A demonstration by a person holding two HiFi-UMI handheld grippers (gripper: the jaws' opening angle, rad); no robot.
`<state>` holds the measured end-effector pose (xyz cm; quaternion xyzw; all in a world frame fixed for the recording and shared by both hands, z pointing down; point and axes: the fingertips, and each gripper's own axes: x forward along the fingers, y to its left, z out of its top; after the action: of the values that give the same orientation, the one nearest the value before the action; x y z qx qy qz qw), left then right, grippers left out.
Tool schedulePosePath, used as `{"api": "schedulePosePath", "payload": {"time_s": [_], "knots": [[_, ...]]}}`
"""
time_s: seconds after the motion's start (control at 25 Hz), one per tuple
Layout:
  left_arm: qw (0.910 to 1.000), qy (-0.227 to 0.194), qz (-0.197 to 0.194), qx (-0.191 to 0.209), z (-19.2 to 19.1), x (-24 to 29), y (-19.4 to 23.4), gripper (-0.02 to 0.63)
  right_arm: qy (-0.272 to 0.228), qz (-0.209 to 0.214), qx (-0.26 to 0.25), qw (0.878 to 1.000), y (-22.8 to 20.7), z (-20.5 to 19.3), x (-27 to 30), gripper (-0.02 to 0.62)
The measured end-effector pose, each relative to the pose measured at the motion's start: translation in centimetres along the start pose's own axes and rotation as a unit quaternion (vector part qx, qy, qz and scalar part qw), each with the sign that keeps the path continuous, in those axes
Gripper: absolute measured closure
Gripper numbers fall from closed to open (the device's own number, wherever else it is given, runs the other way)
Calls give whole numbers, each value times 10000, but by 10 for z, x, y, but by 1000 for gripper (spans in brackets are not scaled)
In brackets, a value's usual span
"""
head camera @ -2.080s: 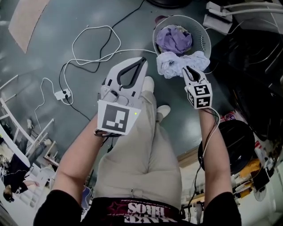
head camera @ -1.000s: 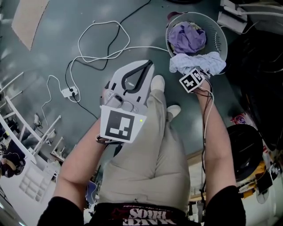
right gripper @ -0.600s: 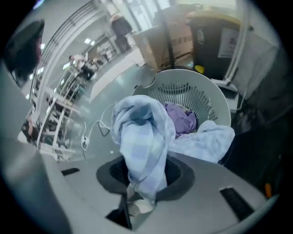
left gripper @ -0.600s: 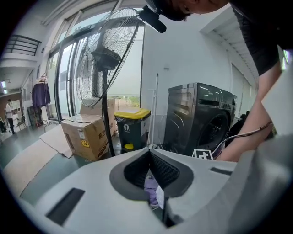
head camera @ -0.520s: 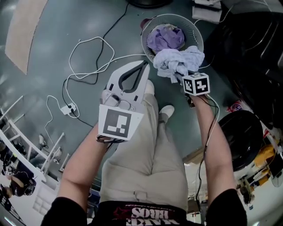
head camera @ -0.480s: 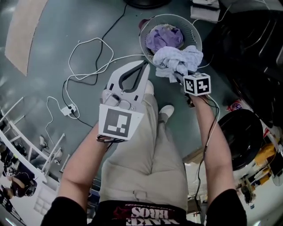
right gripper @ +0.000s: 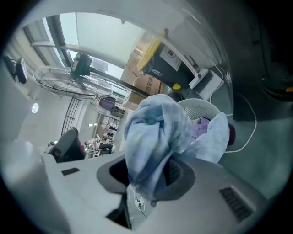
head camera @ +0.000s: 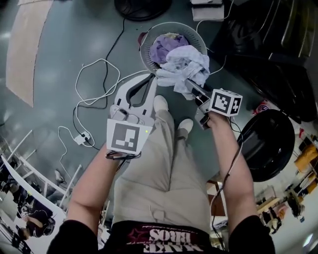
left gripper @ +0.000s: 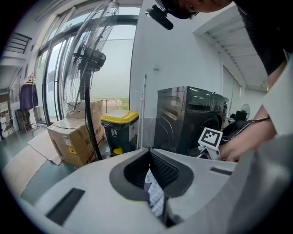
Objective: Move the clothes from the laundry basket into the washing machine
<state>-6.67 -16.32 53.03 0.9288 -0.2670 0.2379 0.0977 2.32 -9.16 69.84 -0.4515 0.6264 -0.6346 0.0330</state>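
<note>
The round white laundry basket point(head camera: 149, 37) stands on the floor ahead of me, with a purple garment point(head camera: 160, 47) inside. My right gripper point(head camera: 191, 87) is shut on a light blue-white cloth point(head camera: 184, 64) and holds it up above the basket's near rim; its jaws have just been closing on this cloth. In the right gripper view the cloth point(right gripper: 151, 132) bunches over the jaws, and the basket point(right gripper: 201, 109) lies beyond. My left gripper point(head camera: 151, 79) hovers beside the basket, shut and empty. The dark washing machine point(left gripper: 187, 119) shows in the left gripper view.
A white cable point(head camera: 99, 79) with a power strip point(head camera: 82, 138) loops over the floor at left. A fan base point(head camera: 141, 7) stands behind the basket. A round black object point(head camera: 266, 144) lies at right. A cardboard box point(left gripper: 73, 137) and a yellow-lidded bin point(left gripper: 119, 130) stand near the machine.
The right gripper has risen and rolled, lifting the light blue cloth off the basket's rim. The left gripper has drifted a little toward the basket.
</note>
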Motion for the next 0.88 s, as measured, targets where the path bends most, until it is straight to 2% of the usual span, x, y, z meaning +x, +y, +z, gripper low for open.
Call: {"api": "schedulePosePath", "payload": {"time_s": [0.16,0.32,0.48,0.6,0.72,0.88], "knots": [[9993,-118,-341,123,18,8,-19,601,-366,217,70,9991,25,18,-37,477],[9982,-36,-555,220,28,17,-39,601,-709,359,319,9963,35,28,-74,477],[9942,-81,-988,412,45,36,-82,601,-1256,112,177,9919,31,38,-130,477],[9908,4,-1238,545,52,48,-125,601,-1433,-126,-106,9895,22,33,-171,477],[9878,2,-1388,702,56,64,-158,601,-1623,-229,-85,9864,7,31,-201,477],[9861,-42,-1517,683,65,72,-191,601,-1771,-397,8,9834,-10,21,-230,477]]}}
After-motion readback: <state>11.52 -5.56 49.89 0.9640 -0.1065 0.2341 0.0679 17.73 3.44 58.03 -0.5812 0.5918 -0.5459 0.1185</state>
